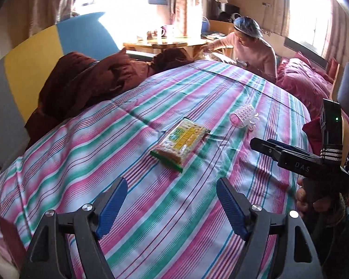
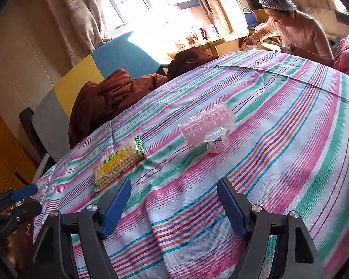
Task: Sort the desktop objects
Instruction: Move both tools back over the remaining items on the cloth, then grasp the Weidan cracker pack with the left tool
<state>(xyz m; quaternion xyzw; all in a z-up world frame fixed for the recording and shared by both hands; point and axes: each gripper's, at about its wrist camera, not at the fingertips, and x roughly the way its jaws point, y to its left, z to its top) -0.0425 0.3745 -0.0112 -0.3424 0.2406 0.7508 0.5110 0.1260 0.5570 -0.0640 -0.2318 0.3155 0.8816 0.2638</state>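
Left claw (image 1: 171, 205): jaws stood wide apart, empty, above the striped bed sheet (image 1: 128, 125).
Right claw (image 2: 174, 207): likewise spread and empty.
Snack packet (image 1: 181, 143): lay flat ahead of the left claw, slightly right of centre.
Clear plastic holder (image 2: 209, 127): straight ahead of the right claw, well apart from the packet.
Advice: each claw likely should have descended squarely, pinching across the narrow width.

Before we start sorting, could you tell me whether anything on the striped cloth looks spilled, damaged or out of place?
Nothing stands out: the snack packet lies flat and sealed, and the clear pink plastic case sits apart from it, seemingly intact.
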